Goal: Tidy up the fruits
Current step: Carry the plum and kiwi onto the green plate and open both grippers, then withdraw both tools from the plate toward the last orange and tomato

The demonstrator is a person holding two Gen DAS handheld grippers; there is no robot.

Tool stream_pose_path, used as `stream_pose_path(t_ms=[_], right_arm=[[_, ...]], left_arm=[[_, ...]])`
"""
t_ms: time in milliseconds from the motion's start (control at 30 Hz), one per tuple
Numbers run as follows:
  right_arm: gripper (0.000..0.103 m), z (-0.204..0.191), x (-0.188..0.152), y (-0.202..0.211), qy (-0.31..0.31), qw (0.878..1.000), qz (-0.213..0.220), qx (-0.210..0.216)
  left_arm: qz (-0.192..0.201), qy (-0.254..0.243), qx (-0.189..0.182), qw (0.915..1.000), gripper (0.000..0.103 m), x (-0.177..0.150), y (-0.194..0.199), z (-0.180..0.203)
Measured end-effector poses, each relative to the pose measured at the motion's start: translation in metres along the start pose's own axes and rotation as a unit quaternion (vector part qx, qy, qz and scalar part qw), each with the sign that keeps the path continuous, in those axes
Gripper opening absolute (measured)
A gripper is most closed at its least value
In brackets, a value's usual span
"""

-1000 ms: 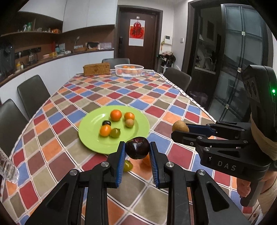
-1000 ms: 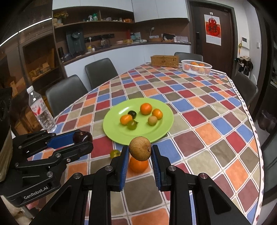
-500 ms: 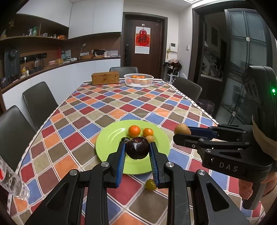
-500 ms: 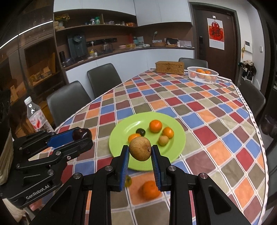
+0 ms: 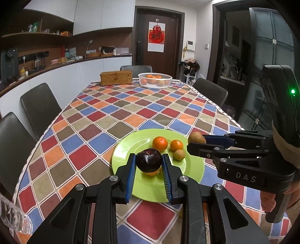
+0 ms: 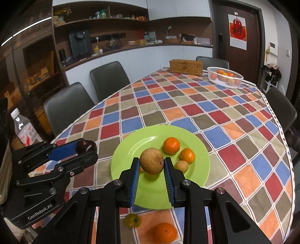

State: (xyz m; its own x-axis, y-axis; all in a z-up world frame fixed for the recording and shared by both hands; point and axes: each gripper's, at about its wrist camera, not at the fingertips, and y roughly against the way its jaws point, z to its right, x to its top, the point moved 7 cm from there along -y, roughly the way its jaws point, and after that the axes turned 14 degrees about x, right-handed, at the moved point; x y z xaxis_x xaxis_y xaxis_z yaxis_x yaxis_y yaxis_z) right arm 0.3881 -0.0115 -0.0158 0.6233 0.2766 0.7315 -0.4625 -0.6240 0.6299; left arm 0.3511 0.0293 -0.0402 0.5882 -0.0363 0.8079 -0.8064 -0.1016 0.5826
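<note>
Left wrist — plum (image 5: 149,160) in left gripper (image 5: 149,163)

The right gripper (image 6: 152,166) clamps a brown fruit (image 6: 151,161) above the green plate (image 6: 201,169). At left, the left gripper (image 6: 85,149) grips a dark plum (image 6: 85,146). Two oranges (image 6: 171,145) lie on the plate.

door (image 5: 156,40): dark wood | chairs (image 6: 109,77): dark | shelves (image 6: 97,19): wood | cabinets (image 5: 103,15): white
</note>
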Motion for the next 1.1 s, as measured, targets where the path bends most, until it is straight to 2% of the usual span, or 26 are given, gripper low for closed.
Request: stream_pose_path(t_ms=[400,600,800,933,1000,1100], right_arm=[[0.027,0.024,0.001,-0.045,-0.016,0.999,-0.04,-0.013],[0.027,0.035,0.0,-0.061,-0.025,0.998,-0.053,-0.019],[0.028,0.041,-0.001,-0.067,-0.03,0.998,-0.057,-0.022],[0.033,0.044,-0.002,-0.066,-0.034,0.997,-0.057,-0.027],[0.033,0.044,-0.003,-0.063,-0.034,0.998,-0.055,-0.026],[0.033,0.042,-0.004,-0.057,-0.032,0.998,-0.051,-0.028]], left_arm=[[-0.047,-0.008,-0.017,0.9987,0.027,-0.007,-0.06,-0.004],[-0.065,-0.005,-0.026,0.9975,0.027,-0.01,-0.078,-0.003],[-0.076,-0.008,-0.03,0.9966,0.028,-0.013,-0.085,-0.001],[-0.079,-0.007,-0.029,0.9964,0.028,-0.015,-0.085,-0.001],[-0.077,-0.009,-0.029,0.9965,0.035,-0.014,-0.082,0.0],[-0.067,-0.015,-0.024,0.9974,0.038,-0.011,-0.074,0.001]])
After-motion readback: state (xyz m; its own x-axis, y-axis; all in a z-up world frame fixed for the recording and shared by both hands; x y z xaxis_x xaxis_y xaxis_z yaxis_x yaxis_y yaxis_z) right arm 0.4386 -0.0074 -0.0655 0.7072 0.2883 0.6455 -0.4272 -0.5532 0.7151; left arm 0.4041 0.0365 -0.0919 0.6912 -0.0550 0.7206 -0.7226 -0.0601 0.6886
